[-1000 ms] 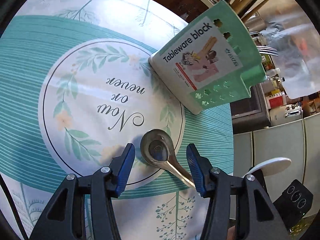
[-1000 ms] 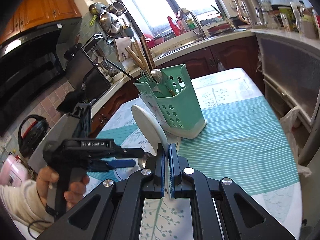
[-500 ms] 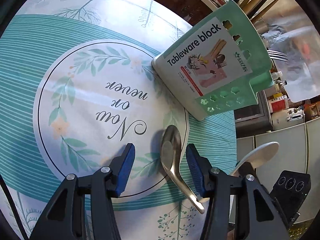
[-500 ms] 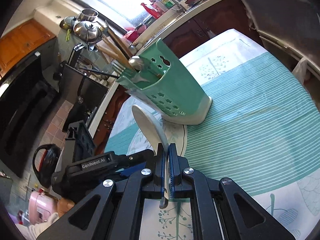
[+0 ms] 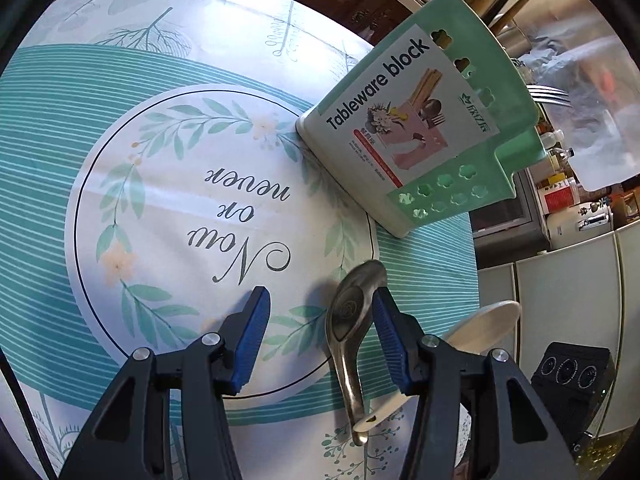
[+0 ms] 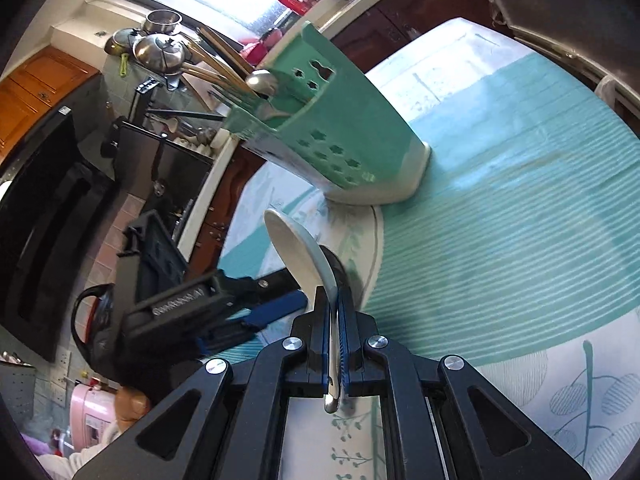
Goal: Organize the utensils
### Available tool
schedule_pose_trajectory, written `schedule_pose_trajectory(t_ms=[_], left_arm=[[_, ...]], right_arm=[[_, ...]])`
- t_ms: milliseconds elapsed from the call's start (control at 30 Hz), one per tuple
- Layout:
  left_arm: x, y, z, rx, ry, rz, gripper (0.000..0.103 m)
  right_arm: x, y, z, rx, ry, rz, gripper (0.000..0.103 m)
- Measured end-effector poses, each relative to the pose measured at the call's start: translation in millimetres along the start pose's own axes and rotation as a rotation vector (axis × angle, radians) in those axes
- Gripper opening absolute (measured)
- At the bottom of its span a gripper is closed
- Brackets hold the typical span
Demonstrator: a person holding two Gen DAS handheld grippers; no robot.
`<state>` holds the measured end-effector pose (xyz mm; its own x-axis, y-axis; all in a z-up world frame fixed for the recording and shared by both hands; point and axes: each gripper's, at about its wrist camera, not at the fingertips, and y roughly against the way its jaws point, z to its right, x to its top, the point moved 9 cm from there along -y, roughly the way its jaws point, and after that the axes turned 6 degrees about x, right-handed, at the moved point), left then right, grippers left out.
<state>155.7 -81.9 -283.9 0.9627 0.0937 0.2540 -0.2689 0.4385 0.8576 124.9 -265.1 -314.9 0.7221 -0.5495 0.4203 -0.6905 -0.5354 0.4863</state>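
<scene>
A metal spoon (image 5: 347, 328) lies bowl-up on the tablecloth, close to the right finger of my open left gripper (image 5: 320, 332). My right gripper (image 6: 334, 344) is shut on the handle of a white ceramic spoon (image 6: 298, 248), held above the table; the same spoon also shows in the left wrist view (image 5: 486, 322). The green utensil holder (image 5: 420, 128) marked "Tableware block" stands beyond, holding chopsticks, a fork and a spoon; it also shows in the right wrist view (image 6: 340, 144). My left gripper shows in the right wrist view (image 6: 256, 312), low by the cloth.
The round table carries a teal striped cloth (image 5: 120, 184) with a "Now or never" wreath print. The table edge (image 5: 476, 264) drops off at the right, with cabinets and a black appliance (image 5: 572, 376) below. Kitchen counter, pots (image 6: 160, 48) and sink stand behind.
My left gripper has shifted so the metal spoon now lies by its right finger instead of centred. My right gripper has tilted and moved closer to the holder with the white spoon.
</scene>
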Motion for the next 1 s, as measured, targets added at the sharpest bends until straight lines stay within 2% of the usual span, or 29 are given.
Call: schedule_pose_trajectory(t_ms=[167, 300, 367, 400, 433, 633, 833, 900, 1000], left_arm=[[-2.4, -3.9, 10.9, -0.018, -0.059, 0.001, 0.050], [-4.8, -5.6, 23.0, -0.031, -0.152, 0.028, 0.050], [-5.6, -7.7, 28.0, -0.026, -0.196, 0.046, 0.045], [-6.3, -9.1, 29.9, -0.028, -0.217, 0.053, 0.037], [-7.1, -10.5, 31.3, -0.034, -0.226, 0.055, 0.036], [-8.8, -11.4, 30.8, -0.090, -0.230, 0.106, 0.036], [-9.2, -12.3, 29.2, -0.139, -0.204, 0.108, 0.036], [-9.0, -10.7, 28.7, -0.132, -0.207, 0.112, 0.035], [-8.9, -3.0, 29.6, -0.070, -0.247, 0.144, 0.035]], right_arm=[[-3.8, -9.6, 11.5, -0.025, -0.013, -0.004, 0.004], [-5.9, -12.8, 14.8, -0.031, -0.017, -0.006, 0.004], [-5.9, -15.9, 16.4, -0.033, -0.021, -0.008, 0.004], [-6.3, -14.4, 17.3, -0.032, -0.024, -0.009, 0.004], [-6.4, -14.3, 17.9, -0.033, -0.026, -0.010, 0.004], [-8.9, -5.8, 17.1, -0.032, -0.029, -0.014, 0.004], [-10.4, -9.8, 23.4, -0.038, -0.053, -0.023, 0.004], [-10.1, -12.1, 23.6, -0.040, -0.056, -0.024, 0.004], [-9.1, -13.9, 22.1, -0.039, -0.055, -0.022, 0.004]])
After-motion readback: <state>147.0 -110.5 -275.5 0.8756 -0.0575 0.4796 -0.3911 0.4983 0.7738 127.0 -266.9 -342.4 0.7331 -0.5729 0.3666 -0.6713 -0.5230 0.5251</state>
